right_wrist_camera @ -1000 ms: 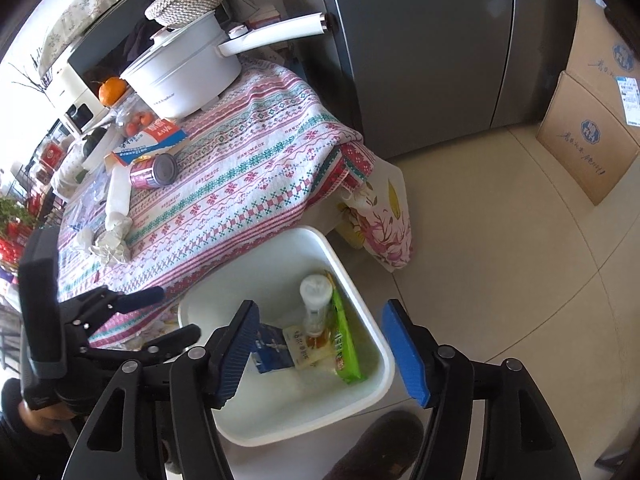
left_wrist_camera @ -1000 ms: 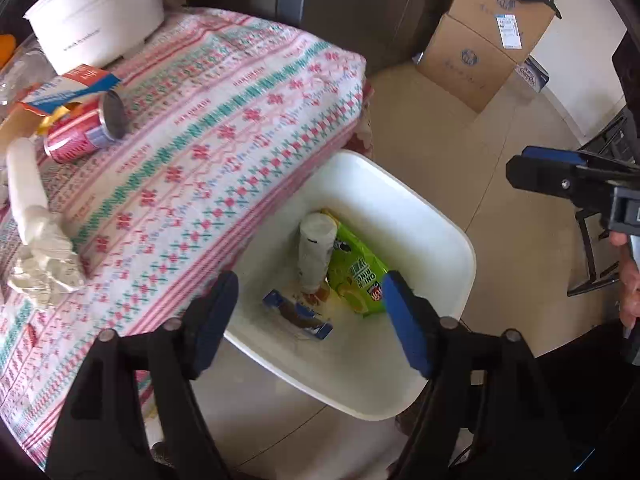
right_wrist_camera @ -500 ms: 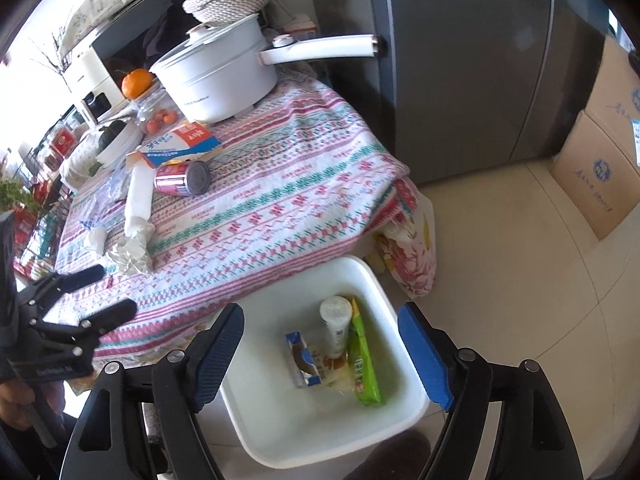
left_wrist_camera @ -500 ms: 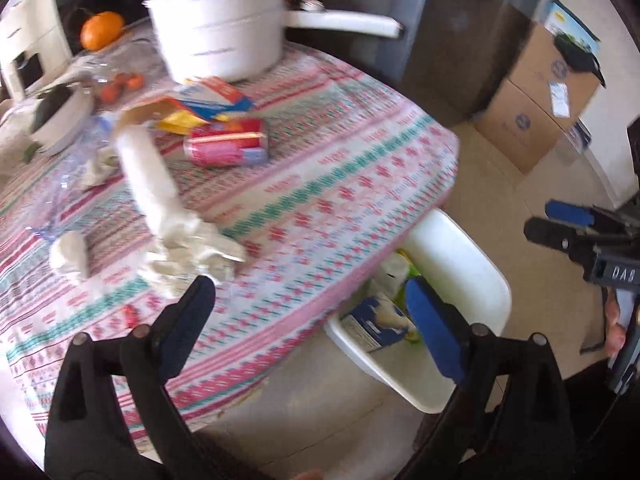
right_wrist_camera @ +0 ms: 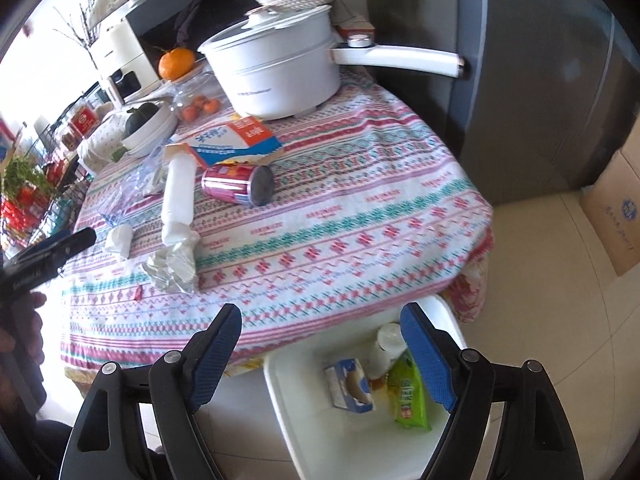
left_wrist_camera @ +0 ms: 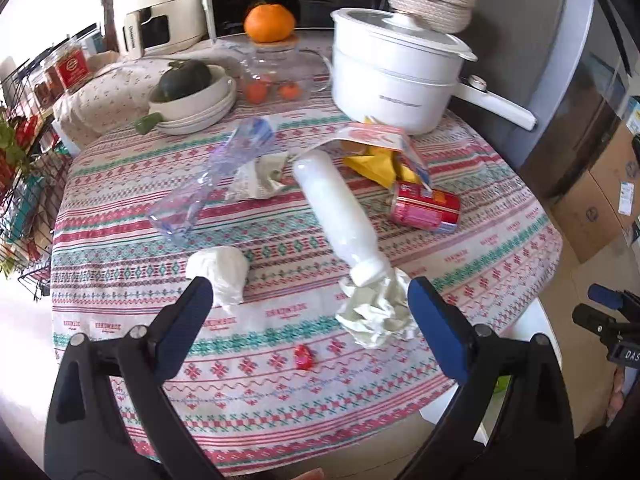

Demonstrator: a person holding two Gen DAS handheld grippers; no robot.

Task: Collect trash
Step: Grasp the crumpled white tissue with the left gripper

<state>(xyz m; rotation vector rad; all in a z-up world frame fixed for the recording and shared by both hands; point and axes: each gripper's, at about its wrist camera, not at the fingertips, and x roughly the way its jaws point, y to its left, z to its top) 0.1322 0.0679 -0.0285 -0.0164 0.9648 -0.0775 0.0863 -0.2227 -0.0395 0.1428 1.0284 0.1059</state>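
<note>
Nearest in the left wrist view, the left hand-held gripper (left_wrist_camera: 310, 330) is held with its blue pads wide apart and nothing between them, above the near edge of the counter (left_wrist_camera: 500, 240) with its patterned red, green and white cloth. The right hand-held gripper (right_wrist_camera: 322, 354) is likewise spread and empty, over the white plastic bin (right_wrist_camera: 296, 408) on the floor, in which a small carton, a white bottle and a green packet are already seen.

Just beyond the left pads a small red wrapper (left_wrist_camera: 303, 357) is seen; it is judged too thin and flat for an easy pinch. Further in, the crumpled white paper wad (left_wrist_camera: 376, 316) is found touching the cap of the white plastic bottle (left_wrist_camera: 338, 216) lying on its side. The wad is judged light and soft, and could be squeezed anywhere. The bottle looks smooth and liable to roll, so a grip across its middle is advised. To the left lies a smaller balled white tissue (left_wrist_camera: 220, 274), also soft.

Farther off, the red drink can (left_wrist_camera: 424, 206) on its side, thin-walled and round, is best clamped gently across its body. The clear crushed plastic bottle (left_wrist_camera: 208, 184) and the torn blue, white and orange paper carton (right_wrist_camera: 236, 140) appear light and easily deformed.
</note>
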